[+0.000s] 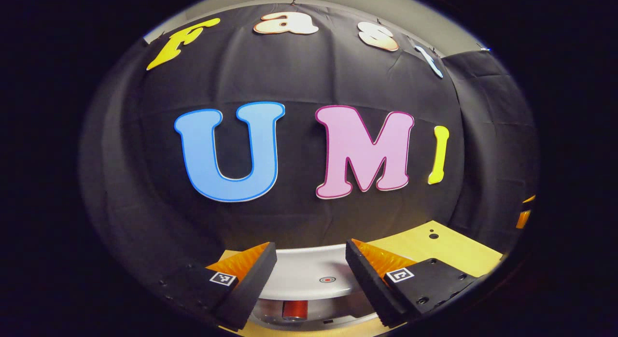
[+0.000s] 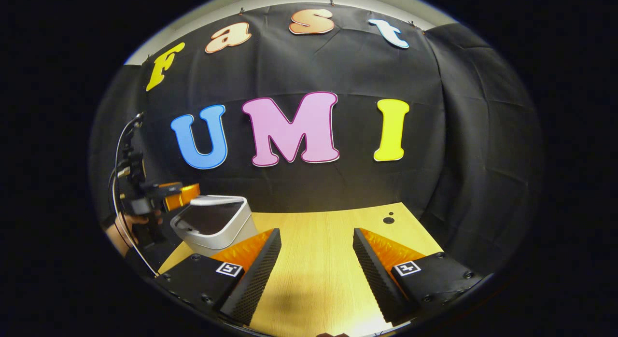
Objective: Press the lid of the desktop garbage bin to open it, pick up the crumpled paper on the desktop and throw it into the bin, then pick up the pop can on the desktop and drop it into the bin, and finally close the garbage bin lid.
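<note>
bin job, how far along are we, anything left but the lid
Nearly done. In the left gripper view, a red can lies inside the open bin, under its raised white lid. The paper cannot be made out. In hand: the left claw, open, hangs over the bin. The right claw is open above the bare wooden table. Left: closing the lid.

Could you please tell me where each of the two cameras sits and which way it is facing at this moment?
Left gripper view: rides the left gripper, just above the bin, facing the booth wall; its own open fingers straddle the raised lid, a red can inside.
Right gripper view: rides the right gripper, over the table, facing the wall; own open fingers, plus a hand holding the left gripper.
Shared: bin, table, wall.
</note>
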Demonstrator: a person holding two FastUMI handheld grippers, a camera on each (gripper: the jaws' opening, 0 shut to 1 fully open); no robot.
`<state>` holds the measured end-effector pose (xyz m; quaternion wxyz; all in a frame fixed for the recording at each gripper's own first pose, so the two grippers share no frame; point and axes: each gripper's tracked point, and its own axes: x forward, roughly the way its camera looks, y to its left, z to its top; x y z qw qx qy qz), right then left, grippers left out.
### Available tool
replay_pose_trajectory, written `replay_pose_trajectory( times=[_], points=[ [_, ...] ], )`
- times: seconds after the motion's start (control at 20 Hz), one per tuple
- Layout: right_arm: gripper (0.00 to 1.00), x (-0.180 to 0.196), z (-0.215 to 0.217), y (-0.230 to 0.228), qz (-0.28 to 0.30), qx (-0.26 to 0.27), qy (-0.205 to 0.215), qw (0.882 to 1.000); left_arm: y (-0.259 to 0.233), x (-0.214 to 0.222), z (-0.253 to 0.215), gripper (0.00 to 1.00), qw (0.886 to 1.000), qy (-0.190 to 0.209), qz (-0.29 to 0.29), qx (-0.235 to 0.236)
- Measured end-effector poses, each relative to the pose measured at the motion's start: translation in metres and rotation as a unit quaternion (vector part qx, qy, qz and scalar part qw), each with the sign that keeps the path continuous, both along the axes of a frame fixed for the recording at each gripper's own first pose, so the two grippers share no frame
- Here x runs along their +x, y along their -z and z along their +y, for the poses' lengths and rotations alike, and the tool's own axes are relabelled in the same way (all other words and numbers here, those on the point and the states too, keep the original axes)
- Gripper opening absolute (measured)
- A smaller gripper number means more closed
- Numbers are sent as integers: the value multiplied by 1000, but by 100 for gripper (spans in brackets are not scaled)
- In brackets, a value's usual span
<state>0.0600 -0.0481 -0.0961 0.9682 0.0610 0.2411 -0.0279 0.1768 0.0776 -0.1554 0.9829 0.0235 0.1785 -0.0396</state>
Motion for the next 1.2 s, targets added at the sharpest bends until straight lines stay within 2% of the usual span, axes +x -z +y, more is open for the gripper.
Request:
replay_pose_trajectory(
  times=[0.25, 0.5, 0.9, 1.1, 1.2],
  points=[
    [97, -17, 2, 5, 11, -10, -7, 1000, 35, -41, -1, 99, 999, -3, -2, 32],
    [97, -29, 6, 5, 12, -21, -16, 1000, 49, -55, -5, 98, 1000, -15, 6, 23],
    [97, -47, 3, 9, 20, -26, -7, 999, 52, -51, -12, 98, 998, -1, -39, 40],
    [97, -60, 15, 13, 23, -26, -12, 999, 54, -52, -12, 98, 999, 9, -37, 14],
    [97, -65, 20, 16, 18, -33, -16, 999, 53, -51, -12, 98, 999, 14, -41, 25]
  ],
)
